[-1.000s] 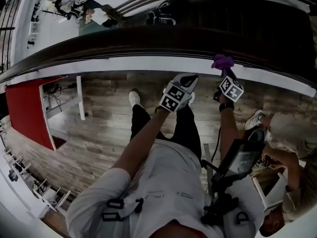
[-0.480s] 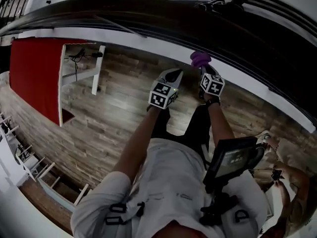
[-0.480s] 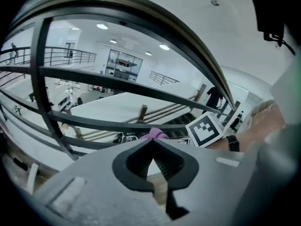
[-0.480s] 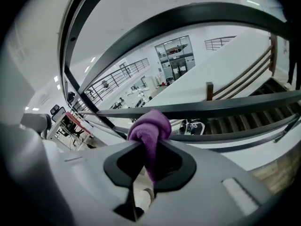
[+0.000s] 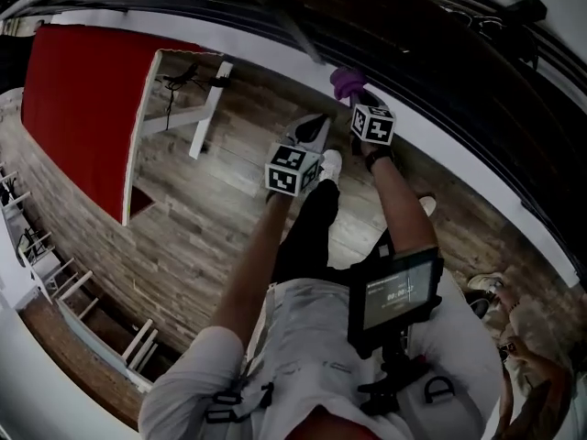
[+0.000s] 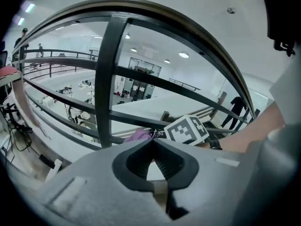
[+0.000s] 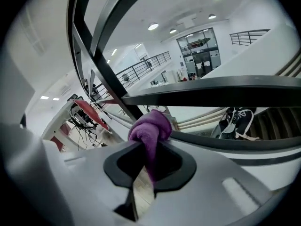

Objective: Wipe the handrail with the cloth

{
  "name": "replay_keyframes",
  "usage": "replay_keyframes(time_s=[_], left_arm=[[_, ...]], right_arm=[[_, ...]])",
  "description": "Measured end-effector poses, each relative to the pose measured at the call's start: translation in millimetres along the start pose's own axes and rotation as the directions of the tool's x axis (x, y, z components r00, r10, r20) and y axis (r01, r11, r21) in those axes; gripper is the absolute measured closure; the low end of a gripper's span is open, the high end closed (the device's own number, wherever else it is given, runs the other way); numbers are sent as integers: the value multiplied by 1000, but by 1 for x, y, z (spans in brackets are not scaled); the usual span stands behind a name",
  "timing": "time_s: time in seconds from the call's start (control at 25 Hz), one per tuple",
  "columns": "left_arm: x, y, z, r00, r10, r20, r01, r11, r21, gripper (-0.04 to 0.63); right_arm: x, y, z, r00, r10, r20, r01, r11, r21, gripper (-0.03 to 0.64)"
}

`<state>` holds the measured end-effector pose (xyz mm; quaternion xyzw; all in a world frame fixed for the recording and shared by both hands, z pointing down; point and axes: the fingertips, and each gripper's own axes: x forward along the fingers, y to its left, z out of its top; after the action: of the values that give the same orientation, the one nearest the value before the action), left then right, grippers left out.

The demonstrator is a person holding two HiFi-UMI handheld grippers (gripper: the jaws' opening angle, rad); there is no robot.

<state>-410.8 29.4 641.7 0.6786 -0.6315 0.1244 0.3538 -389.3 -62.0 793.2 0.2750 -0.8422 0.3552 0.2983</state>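
Cloth [image 5: 347, 82]: you have one, purple, bunched into a wad. In the right gripper view it [image 7: 149, 128] bulges above the jaw tips, with a strip hanging down between them. Your right gripper [image 5: 353, 94] is clamped shut on it [image 7: 148, 147] and holds the wad up at the lower edge of the dark handrail [image 5: 229, 7]. Whether it presses on the rail I cannot tell.

Your left gripper [image 5: 319, 122] hangs just beside the right one. Its jaws [image 6: 151, 141] are closed tip to tip with nothing between them. From its view you can see the purple wad [image 6: 138, 135] and one upright post [image 6: 107, 79] crossed by several dark bars.

Two marker cubes show from the head view, one per gripper, bearing black-and-white squares and no letters. One screen [image 5: 396, 291] sits at your chest, its figures too small to read. One red panel [image 5: 83, 108] stands on the wooden floor [image 5: 202, 227] to your left.
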Motion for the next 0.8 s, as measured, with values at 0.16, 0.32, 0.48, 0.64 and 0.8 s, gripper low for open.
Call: replay_keyframes(time_s=[0.16,0.32,0.48,0.64,0.8], left_arm=[[4,29,-5,999,27,26,-27,1000,-16,597],[6,43,-14,998,44,50,-43,999,-20,597],[14,28,-33,999,27,29,-26,999,-24,597],[26,-8,-56,999,-26,-38,26,1000,1,597],[51,-59,-67,993,-88,-83,90,995,30,597]], right_arm=[[54,22,22,999,23,27,-22,1000,-19,568],[97,30,22,999,24,28,-23,999,-28,568],[95,-15,9,998,-65,7,65,997,31,568],[49,-82,-12,990,-141,18,138,981,135,568],[-3,-162,-36,971,-238,19,226,940,255,569]])
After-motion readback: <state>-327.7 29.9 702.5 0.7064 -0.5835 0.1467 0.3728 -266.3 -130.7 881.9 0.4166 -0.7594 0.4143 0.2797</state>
